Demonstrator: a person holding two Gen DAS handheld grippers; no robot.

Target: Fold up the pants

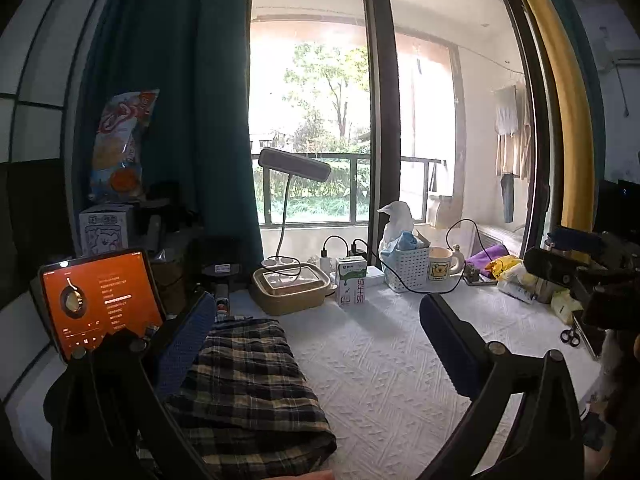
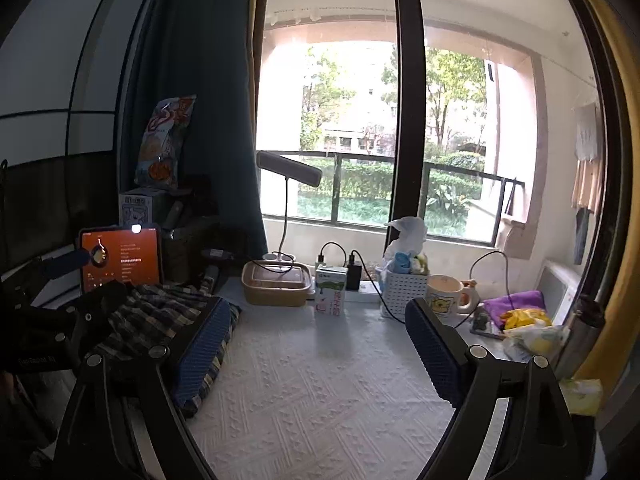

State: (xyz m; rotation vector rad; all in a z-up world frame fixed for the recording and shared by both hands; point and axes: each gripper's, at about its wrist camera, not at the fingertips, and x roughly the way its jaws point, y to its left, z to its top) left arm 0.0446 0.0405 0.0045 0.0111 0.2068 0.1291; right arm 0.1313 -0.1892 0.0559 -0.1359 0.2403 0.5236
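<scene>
Both grippers stand with jaws spread wide and nothing held. Left gripper (image 1: 316, 336) hovers above the white textured worktop (image 1: 380, 360), and the dark plaid cotton pants (image 1: 248, 380) lie folded into a compact rectangular bundle just beside and under its left finger (image 1: 188, 344). Right gripper (image 2: 316, 344) has the same bundle beside its left finger, partly hidden. Judging by the tidy layered shape, the folding looks essentially finished; at most a final smoothing or squaring of the edges remains.
</scene>
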